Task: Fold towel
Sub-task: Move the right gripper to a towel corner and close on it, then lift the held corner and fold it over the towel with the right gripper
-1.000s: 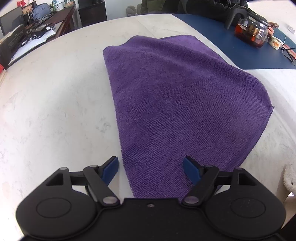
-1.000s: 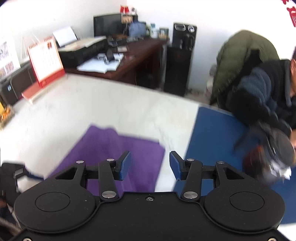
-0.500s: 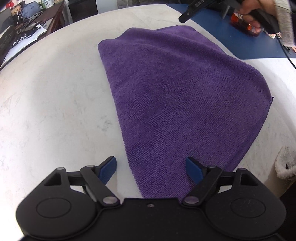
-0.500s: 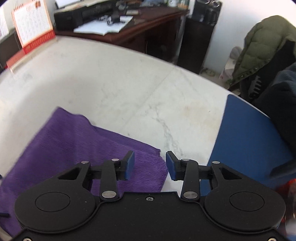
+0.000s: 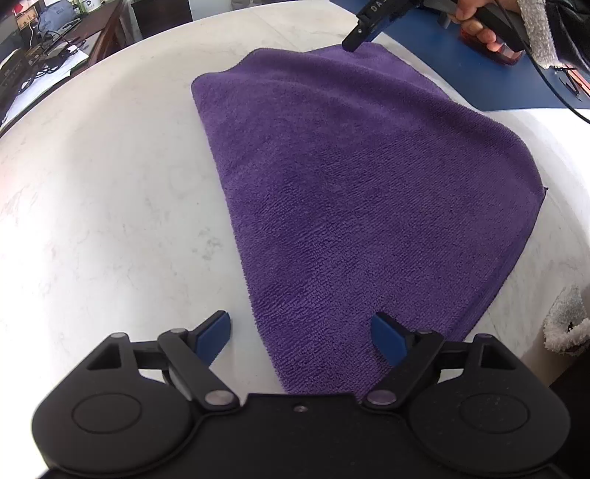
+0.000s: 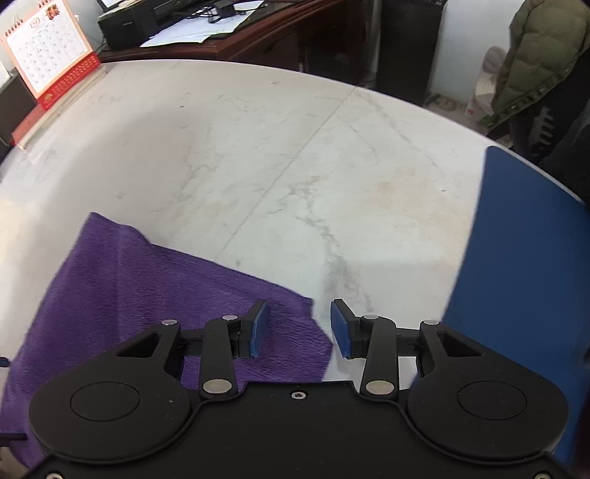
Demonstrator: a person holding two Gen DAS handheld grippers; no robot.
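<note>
1. On the white marble-patterned tabletop (image 5: pixel 92 191) lies the purple terry-cloth towel (image 5: pixel 368 191), folded flat, its far corner beside a blue mat (image 6: pixel 523 258).
2. The left gripper (image 5: pixel 300 333) hovers at the towel's near corner, jaws spread wide with the left edge between them, pads not pressing.
3. The right gripper (image 6: pixel 299 328) straddles the far corner, jaws narrower; nothing seems pinched, though motion blur softens that edge.
4. A red desk calendar (image 6: pixel 51 55) stands behind.

"DA…" on right gripper (image 5: pixel 379 18).
</note>
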